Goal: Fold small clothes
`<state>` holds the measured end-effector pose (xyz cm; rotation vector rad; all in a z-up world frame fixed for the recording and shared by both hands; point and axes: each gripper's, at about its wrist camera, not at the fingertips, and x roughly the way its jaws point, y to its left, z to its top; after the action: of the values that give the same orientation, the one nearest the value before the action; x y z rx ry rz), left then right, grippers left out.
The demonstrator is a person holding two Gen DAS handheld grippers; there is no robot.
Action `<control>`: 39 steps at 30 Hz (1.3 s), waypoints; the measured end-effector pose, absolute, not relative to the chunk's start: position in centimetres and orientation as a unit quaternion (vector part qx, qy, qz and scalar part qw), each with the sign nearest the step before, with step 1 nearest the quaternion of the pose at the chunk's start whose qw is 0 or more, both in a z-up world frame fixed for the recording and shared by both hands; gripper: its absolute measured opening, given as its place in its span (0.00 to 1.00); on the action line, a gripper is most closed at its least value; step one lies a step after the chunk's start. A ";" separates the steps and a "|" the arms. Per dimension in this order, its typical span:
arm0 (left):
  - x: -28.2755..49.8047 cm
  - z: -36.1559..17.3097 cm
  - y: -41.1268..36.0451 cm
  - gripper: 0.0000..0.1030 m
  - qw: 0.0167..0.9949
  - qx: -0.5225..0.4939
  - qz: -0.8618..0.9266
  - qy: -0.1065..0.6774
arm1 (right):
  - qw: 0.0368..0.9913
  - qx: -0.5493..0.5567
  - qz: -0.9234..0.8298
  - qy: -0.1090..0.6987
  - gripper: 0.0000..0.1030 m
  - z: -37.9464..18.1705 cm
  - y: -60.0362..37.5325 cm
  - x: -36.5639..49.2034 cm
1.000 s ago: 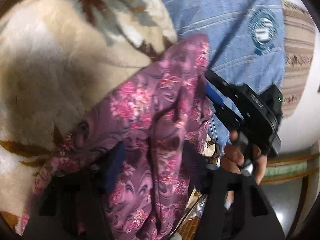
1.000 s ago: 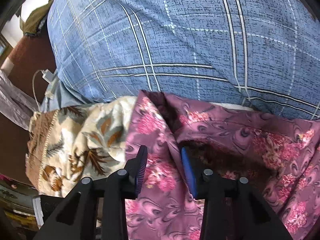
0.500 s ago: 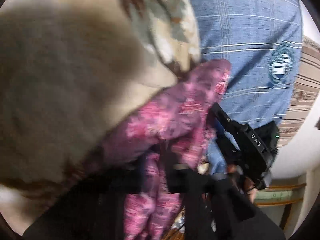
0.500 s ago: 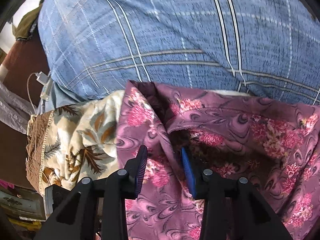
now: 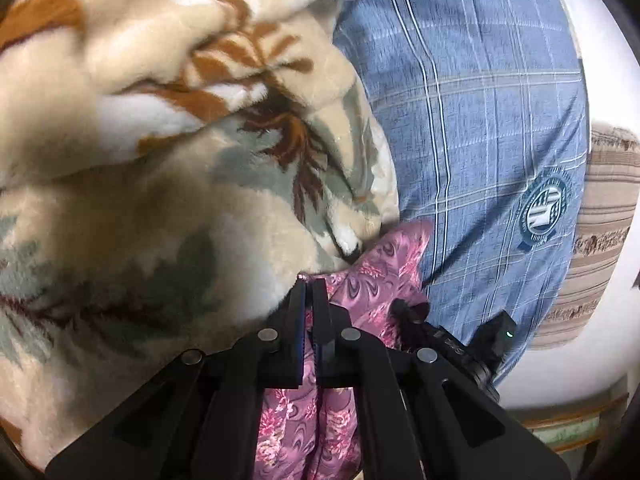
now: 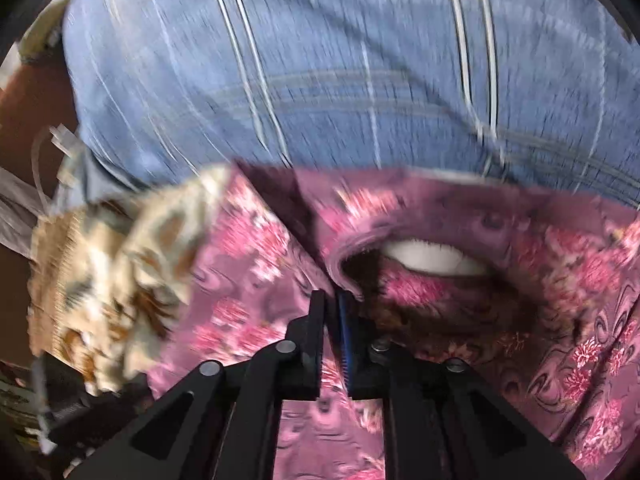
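A purple garment with pink flowers (image 5: 380, 268) lies bunched against a cream leaf-patterned blanket (image 5: 160, 200). My left gripper (image 5: 308, 286) is shut on a fold of it, and the cloth hangs down between the fingers. In the right wrist view the same garment (image 6: 248, 280) spreads below a person's blue checked shirt (image 6: 320, 80). My right gripper (image 6: 330, 300) is closing its jaws on a raised edge of the garment, with the fabric pinched between the pads. From the left wrist view the right gripper (image 5: 404, 312) is half buried in the cloth.
The person's blue shirt (image 5: 480, 120) fills the space just behind the garment. A striped brown cushion (image 5: 600, 220) sits at the far right. The blanket (image 6: 112, 272) bunches at the left, with a white charger and cable (image 6: 60, 144) beyond it.
Both grippers went from open around the garment to closed on it. The left gripper swung across the blanket, dragging the cloth. The right gripper sank a little into the fold.
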<state>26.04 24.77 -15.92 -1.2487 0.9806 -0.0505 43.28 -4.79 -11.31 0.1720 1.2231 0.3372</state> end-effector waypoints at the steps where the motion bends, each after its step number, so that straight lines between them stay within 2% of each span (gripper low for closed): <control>1: 26.1 -15.8 24.6 0.01 0.705 -0.556 -0.022 0.440 | 0.804 0.086 0.155 0.567 0.15 -11.0 -5.2 42.8; 2: 26.0 -15.4 24.7 0.01 0.713 -0.552 -0.013 0.433 | 0.811 0.096 0.159 0.554 0.20 -9.9 -5.9 41.8; 4: 25.2 -13.9 24.5 0.01 0.739 -0.528 0.001 0.419 | 0.835 0.108 0.177 0.510 0.50 -6.5 -7.7 38.3; 6: 24.1 -12.2 24.7 0.04 0.766 -0.509 0.006 0.392 | 0.850 0.131 0.188 0.474 0.59 -4.2 -10.0 34.4; 7: 23.3 -11.3 24.8 0.08 0.781 -0.493 0.009 0.384 | 0.854 0.143 0.197 0.459 0.57 -3.2 -11.9 30.9; 8: 22.8 -10.4 24.6 0.17 0.796 -0.474 0.014 0.375 | 0.858 0.148 0.198 0.451 0.57 -2.7 -13.5 28.1; 9: 22.3 -9.3 24.1 0.32 0.814 -0.450 0.018 0.367 | 0.860 0.152 0.196 0.445 0.57 -2.5 -14.4 26.2; 11: 21.1 -7.6 22.9 0.49 0.840 -0.408 0.008 0.358 | 0.865 0.179 0.172 0.437 0.58 -3.3 -18.0 20.6; 14: 19.4 -5.6 19.4 0.54 0.873 -0.329 -0.012 0.361 | 0.861 0.204 0.117 0.451 0.59 -6.6 -22.4 14.2; 15: 18.3 -5.3 17.9 0.56 0.879 -0.302 -0.020 0.369 | 0.854 0.224 0.107 0.456 0.59 -7.8 -23.6 12.5; 18: 13.4 -6.2 14.2 0.60 0.880 -0.255 -0.054 0.396 | 0.831 0.259 0.115 0.478 0.46 -11.1 -25.0 8.9; 24: 7.2 -8.8 9.4 0.60 0.875 -0.170 -0.048 0.450 | 0.834 0.248 0.129 0.475 0.43 -12.5 -24.9 7.8; 26: 6.8 -9.2 8.9 0.60 0.862 -0.187 -0.063 0.466 | 0.827 0.265 0.148 0.473 0.13 -13.7 -25.1 7.9; 27: 6.9 -9.4 8.4 0.60 0.856 -0.192 -0.076 0.473 | 0.824 0.273 0.152 0.473 0.03 -14.0 -25.2 7.7; 32: 9.9 -10.9 4.3 0.60 0.834 -0.167 -0.122 0.512 | 0.828 0.299 0.167 0.444 0.02 -12.7 -25.8 6.5; 34: 11.2 -11.9 2.5 0.59 0.827 -0.147 -0.132 0.526 | 0.829 0.299 0.166 0.442 0.08 -12.8 -26.1 6.6; 35: 11.6 -12.3 1.8 0.53 0.825 -0.137 -0.139 0.530 | 0.830 0.303 0.161 0.439 0.09 -13.0 -26.2 6.8; 36: 11.9 -12.9 1.1 0.39 0.822 -0.126 -0.138 0.538 | 0.828 0.308 0.159 0.440 0.09 -13.3 -26.3 7.0; 38: 12.1 -13.1 0.7 0.29 0.824 -0.118 -0.128 0.539 | 0.819 0.320 0.168 0.446 0.08 -14.1 -25.9 7.6; 39: 11.9 -12.7 0.5 0.03 0.826 -0.116 -0.137 0.535 | 0.814 0.324 0.175 0.449 0.03 -14.4 -25.8 7.7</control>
<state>11.93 0.54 -12.70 -0.2455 1.1365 -0.2913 7.74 -25.82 -14.36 0.6913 0.9591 0.3737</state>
